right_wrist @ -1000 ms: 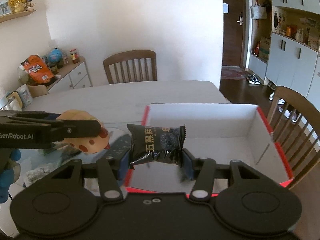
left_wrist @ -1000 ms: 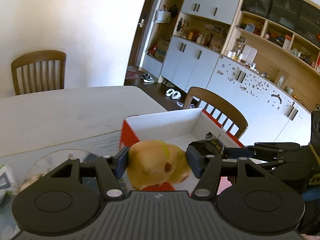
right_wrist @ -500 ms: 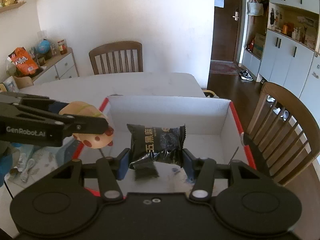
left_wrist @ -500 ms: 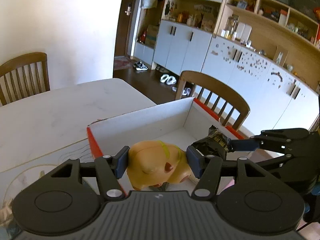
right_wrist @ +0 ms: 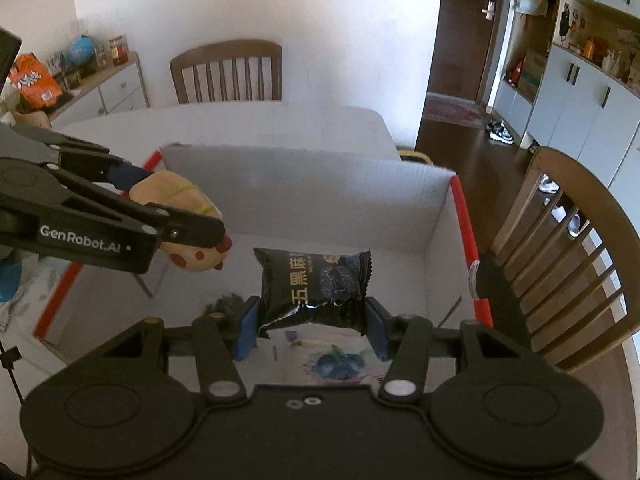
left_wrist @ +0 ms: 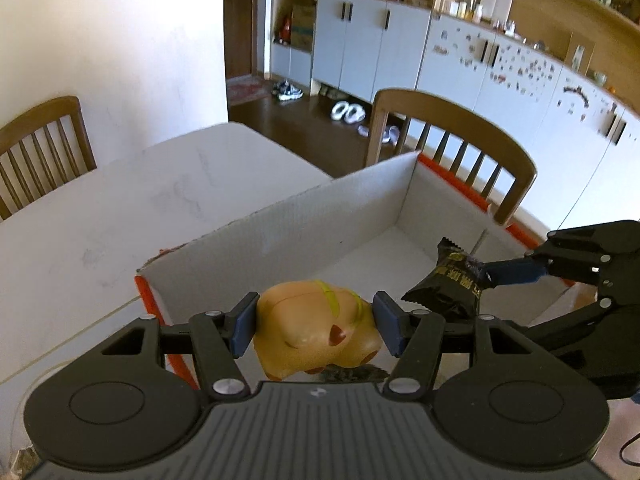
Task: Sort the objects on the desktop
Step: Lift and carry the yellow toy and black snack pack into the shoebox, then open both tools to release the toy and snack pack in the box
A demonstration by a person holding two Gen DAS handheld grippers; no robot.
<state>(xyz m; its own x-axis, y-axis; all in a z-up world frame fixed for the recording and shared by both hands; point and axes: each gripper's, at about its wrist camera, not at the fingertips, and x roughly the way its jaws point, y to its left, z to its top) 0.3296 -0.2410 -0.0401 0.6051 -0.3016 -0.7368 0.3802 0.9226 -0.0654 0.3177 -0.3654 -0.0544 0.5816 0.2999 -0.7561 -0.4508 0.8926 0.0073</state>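
Observation:
My left gripper (left_wrist: 315, 326) is shut on a yellow-orange toy (left_wrist: 316, 334) with red spots and holds it above the near left part of a white cardboard box (left_wrist: 304, 220) with red edges. The toy also shows in the right wrist view (right_wrist: 184, 200). My right gripper (right_wrist: 311, 326) is shut on a black snack packet (right_wrist: 314, 286) with Chinese lettering and holds it above the inside of the box (right_wrist: 304, 184). The packet also shows at the right of the left wrist view (left_wrist: 448, 284).
The box stands on a white table (left_wrist: 120, 216). Wooden chairs stand at the right side (right_wrist: 568, 252) and the far side (right_wrist: 228, 72) of the table. A blue-printed packet (right_wrist: 340, 362) and a small dark item (right_wrist: 226, 302) lie on the box floor.
Both grippers have moved forward with their objects, from the box's near edge to above its inside. Both stay shut.

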